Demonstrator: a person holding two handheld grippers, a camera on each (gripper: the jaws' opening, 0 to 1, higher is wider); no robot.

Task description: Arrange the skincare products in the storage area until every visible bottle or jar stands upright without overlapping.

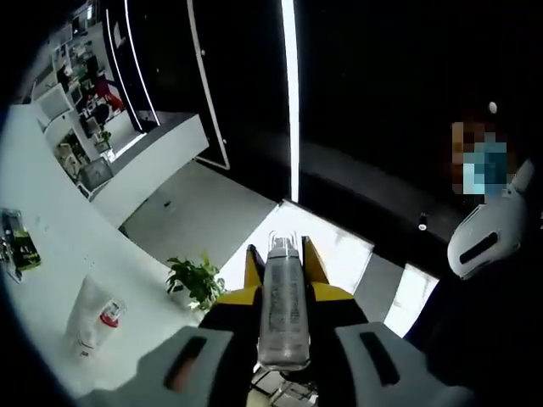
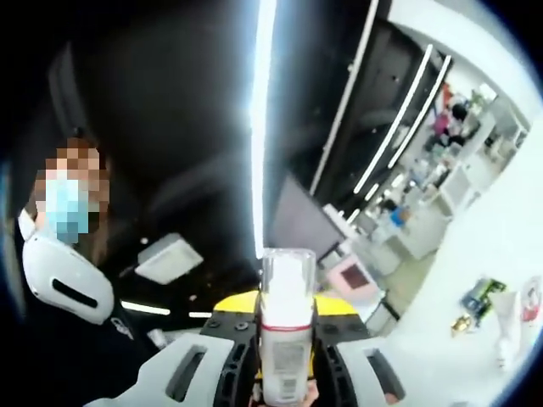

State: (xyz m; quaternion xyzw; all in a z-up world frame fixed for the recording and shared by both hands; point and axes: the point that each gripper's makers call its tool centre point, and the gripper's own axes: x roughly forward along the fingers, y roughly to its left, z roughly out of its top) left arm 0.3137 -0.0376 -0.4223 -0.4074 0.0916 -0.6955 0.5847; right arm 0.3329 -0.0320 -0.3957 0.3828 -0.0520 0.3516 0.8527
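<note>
My left gripper [image 1: 282, 254] is shut on a clear ribbed bottle [image 1: 282, 309] with a silvery cap, held lengthwise between the yellow-tipped jaws and raised toward the dark ceiling. My right gripper [image 2: 287, 292] is shut on a white bottle [image 2: 285, 343] with a clear cap and a red band, also lifted up. On the white surface [image 1: 51, 229] at the left of the left gripper view stands a white tube with a red label [image 1: 95, 320] and a green-and-dark package [image 1: 19, 242]. In the right gripper view a white tube [image 2: 509, 326] and a small green-blue item [image 2: 479, 297] lie on the white surface at the right edge.
A small green plant [image 1: 195, 280] stands at the edge of the white surface. A person in a dark top with a white shoulder piece [image 1: 488, 242] stands close by, their white shoulder piece [image 2: 64, 275] at the left of the right gripper view. Long ceiling lights [image 1: 291, 93] run overhead; shelves of products [image 1: 81, 127] line the far wall.
</note>
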